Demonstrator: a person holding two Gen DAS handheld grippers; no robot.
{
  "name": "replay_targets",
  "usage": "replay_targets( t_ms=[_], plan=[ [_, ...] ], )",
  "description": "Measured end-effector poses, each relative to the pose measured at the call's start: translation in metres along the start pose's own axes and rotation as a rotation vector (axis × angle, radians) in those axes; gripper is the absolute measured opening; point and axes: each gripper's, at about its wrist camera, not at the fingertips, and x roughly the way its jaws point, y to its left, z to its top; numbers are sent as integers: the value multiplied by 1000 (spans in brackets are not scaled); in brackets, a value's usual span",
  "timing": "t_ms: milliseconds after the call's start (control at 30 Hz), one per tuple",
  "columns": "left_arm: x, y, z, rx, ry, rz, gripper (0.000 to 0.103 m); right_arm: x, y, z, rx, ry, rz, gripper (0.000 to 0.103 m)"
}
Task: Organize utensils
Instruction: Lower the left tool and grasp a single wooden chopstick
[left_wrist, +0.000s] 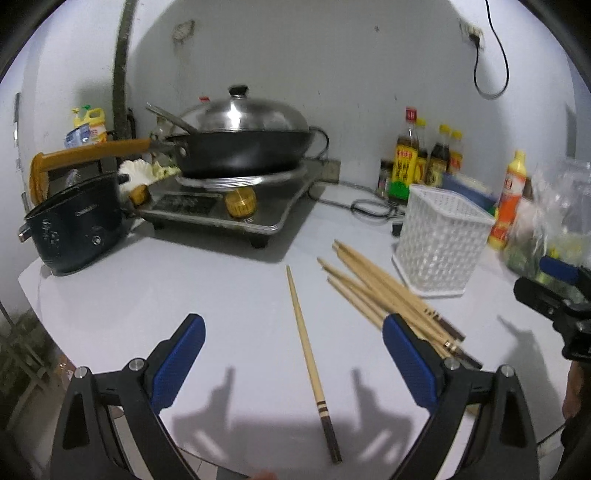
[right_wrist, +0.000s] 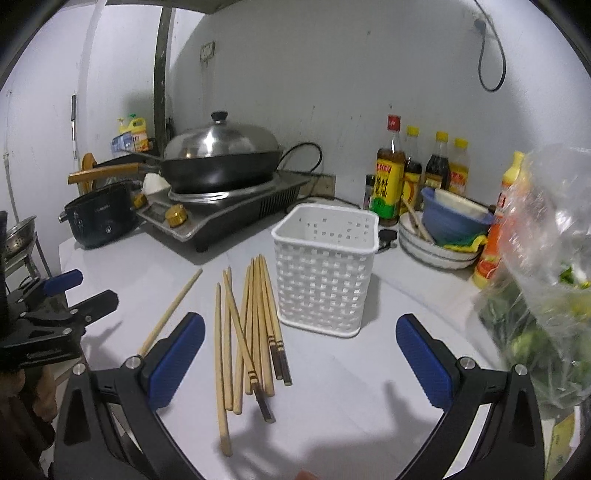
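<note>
A single wooden chopstick (left_wrist: 309, 358) lies on the white counter between the open fingers of my left gripper (left_wrist: 293, 334), which hovers above it. A pile of several chopsticks (left_wrist: 388, 295) lies to its right, partly behind the right finger. The pile (right_wrist: 251, 332) also shows in the right wrist view, between the open fingers of my right gripper (right_wrist: 300, 334). The white perforated utensil basket (right_wrist: 327, 266) stands upright and empty just behind the pile; it also shows in the left wrist view (left_wrist: 439, 242). The single chopstick (right_wrist: 171, 310) lies left of the pile. The left gripper (right_wrist: 59, 306) is at far left.
A lidded wok (left_wrist: 240, 140) sits on a stove (left_wrist: 229, 206) at the back. A dark pot (left_wrist: 74, 225) stands at the left edge. Sauce bottles (right_wrist: 413, 173), stacked bowls (right_wrist: 443, 236) and a bag of greens (right_wrist: 546, 295) crowd the right side.
</note>
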Motion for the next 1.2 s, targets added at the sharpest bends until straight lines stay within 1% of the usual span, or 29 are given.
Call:
replay_targets(
  t_ms=[167, 267, 367, 400, 467, 500, 567, 633, 700, 767, 833, 867, 967, 1033, 1067, 1133, 1200],
  plan=[
    [28, -7, -7, 41, 87, 4, 97, 21, -13, -13, 17, 54, -1, 103],
    [45, -7, -8, 41, 143, -7, 97, 32, -22, -20, 33, 90, -2, 103],
    [57, -5, -4, 50, 168, -13, 97, 42, -31, -27, 45, 127, 4, 103],
    [61, -3, -3, 47, 184, -26, 97, 45, -33, -29, 46, 141, 8, 103],
    [73, -1, 1, 37, 233, -59, 89, 51, -35, -31, 37, 166, 19, 103],
    [78, -1, 3, 52, 247, -53, 84, 53, -35, -31, 32, 175, 28, 103],
    [85, -4, 4, 92, 258, -41, 81, 57, -35, -31, 12, 194, 57, 103],
    [95, -7, 6, 117, 287, -60, 77, 58, -35, -31, 6, 202, 68, 103],
    [103, -12, 6, 141, 324, -88, 77, 60, -34, -30, 10, 213, 78, 100],
    [107, -16, 6, 169, 334, -88, 74, 62, -32, -29, 6, 228, 80, 97],
    [110, -19, 6, 198, 338, -92, 70, 65, -27, -27, -8, 246, 88, 91],
    [112, -19, 7, 197, 340, -100, 68, 65, -23, -25, -21, 252, 97, 87],
    [117, -14, 11, 179, 345, -110, 58, 67, -14, -21, -49, 262, 126, 80],
    [119, -9, 13, 158, 347, -124, 44, 71, -8, -17, -55, 269, 145, 75],
    [119, -6, 14, 153, 342, -119, 41, 72, -5, -16, -57, 273, 155, 72],
    [120, -2, 15, 148, 341, -120, 29, 78, 5, -12, -74, 286, 188, 69],
    [120, 2, 16, 146, 341, -127, 21, 85, 15, -9, -100, 295, 201, 62]
  ],
)
